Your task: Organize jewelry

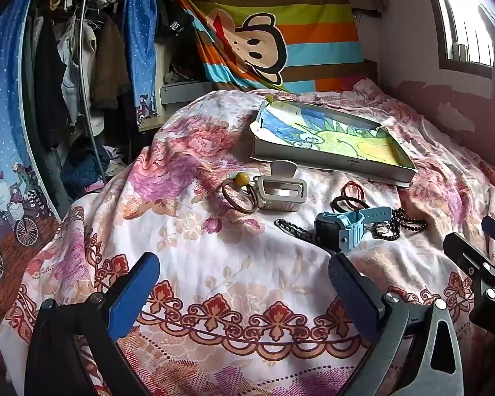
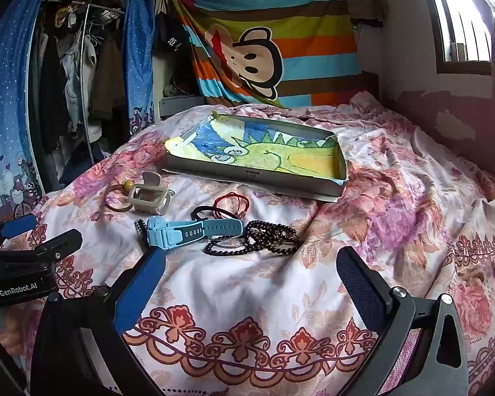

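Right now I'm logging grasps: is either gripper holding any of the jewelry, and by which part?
Nothing is held. The left gripper and right gripper both stand open above the floral bedspread, short of the light blue plastic watch.

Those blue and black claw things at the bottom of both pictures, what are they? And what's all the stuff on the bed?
They are grabbing tools that a person holds, one in each hand. Each carries a small camera looking forward along its jaws, so one picture comes from the left gripper and the other from the right gripper. Both have their jaws wide open and hold nothing. On the flowery bedspread lie a blue watch, dark bead bracelets, red string bracelets, a beige hair claw, a brown hair tie with a yellow bead, and a shallow box lined with a crayon drawing.
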The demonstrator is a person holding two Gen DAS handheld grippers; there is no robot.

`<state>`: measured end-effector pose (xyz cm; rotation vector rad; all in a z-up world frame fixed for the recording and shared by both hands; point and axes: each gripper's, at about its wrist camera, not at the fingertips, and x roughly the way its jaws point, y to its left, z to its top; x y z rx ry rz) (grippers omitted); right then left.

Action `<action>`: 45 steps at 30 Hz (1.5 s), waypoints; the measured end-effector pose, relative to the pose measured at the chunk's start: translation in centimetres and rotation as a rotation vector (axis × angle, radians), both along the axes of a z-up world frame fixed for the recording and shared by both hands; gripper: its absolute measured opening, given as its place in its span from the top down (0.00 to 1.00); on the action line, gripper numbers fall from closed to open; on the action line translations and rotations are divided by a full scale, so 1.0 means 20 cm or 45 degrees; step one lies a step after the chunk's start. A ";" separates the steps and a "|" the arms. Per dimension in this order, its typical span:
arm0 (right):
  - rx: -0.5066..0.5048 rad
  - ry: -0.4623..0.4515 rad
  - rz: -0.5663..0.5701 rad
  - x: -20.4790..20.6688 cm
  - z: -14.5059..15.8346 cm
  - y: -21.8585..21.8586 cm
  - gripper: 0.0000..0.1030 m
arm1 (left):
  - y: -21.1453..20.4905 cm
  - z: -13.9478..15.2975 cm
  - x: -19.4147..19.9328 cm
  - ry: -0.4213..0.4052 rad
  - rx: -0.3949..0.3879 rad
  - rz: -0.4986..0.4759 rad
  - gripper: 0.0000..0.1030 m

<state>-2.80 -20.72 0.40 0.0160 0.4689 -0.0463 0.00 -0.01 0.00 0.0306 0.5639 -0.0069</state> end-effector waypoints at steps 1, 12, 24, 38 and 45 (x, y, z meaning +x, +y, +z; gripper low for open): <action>0.000 0.000 0.000 0.00 0.00 0.00 0.01 | 0.00 0.00 0.00 0.002 0.000 0.000 0.00; 0.000 0.000 0.001 0.00 0.00 0.00 0.01 | 0.00 0.00 0.00 -0.003 -0.004 0.000 0.00; 0.002 0.000 0.000 0.00 0.00 0.00 0.01 | 0.00 0.00 0.00 -0.010 -0.007 0.000 0.00; 0.003 -0.001 0.000 -0.01 0.00 -0.01 0.01 | 0.00 0.00 0.00 -0.012 -0.007 0.000 0.00; 0.004 -0.001 0.000 -0.01 0.00 -0.01 0.01 | 0.00 0.00 0.00 -0.013 -0.008 0.000 0.00</action>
